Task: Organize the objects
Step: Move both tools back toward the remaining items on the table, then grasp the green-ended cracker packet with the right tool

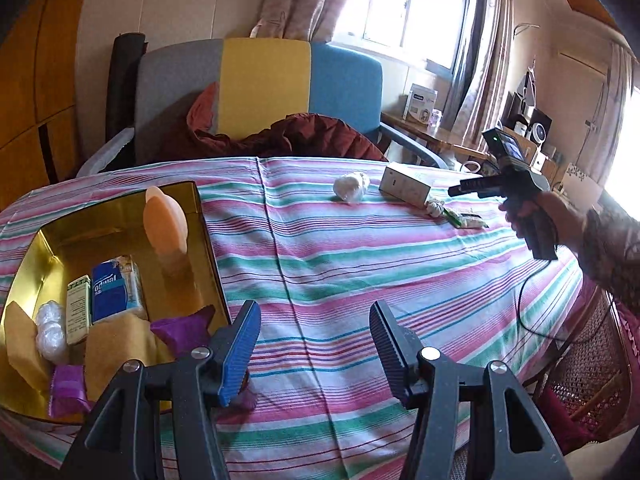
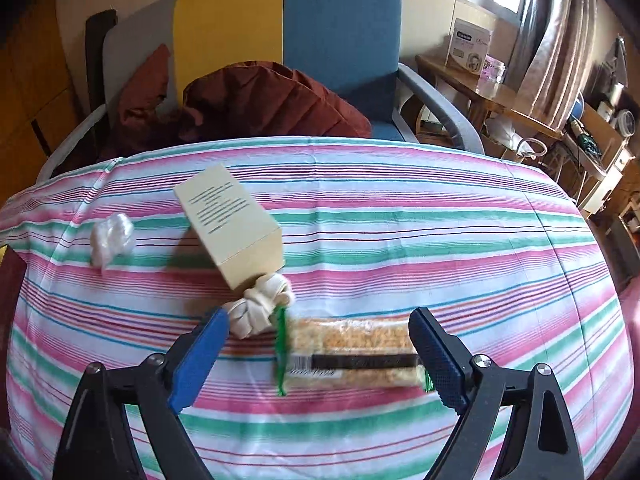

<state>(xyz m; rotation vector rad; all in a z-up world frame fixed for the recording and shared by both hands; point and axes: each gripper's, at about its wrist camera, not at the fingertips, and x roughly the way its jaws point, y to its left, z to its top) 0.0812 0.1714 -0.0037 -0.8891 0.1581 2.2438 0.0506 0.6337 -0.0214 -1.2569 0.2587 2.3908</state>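
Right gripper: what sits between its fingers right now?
In the right wrist view, the right gripper stands open over a wrapped snack bar lying flat on the striped tablecloth; neither pad touches it.

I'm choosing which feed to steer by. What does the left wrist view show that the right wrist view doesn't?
Left wrist only: the gold tray with the tissue pack and purple packets in it, plus the person's hand holding the right gripper.

Right wrist only: the snack bar seen close, lying between the open right gripper's fingers, not gripped.

Both: the striped tablecloth, cream box, white wad, knotted white cloth and colour-block chair.
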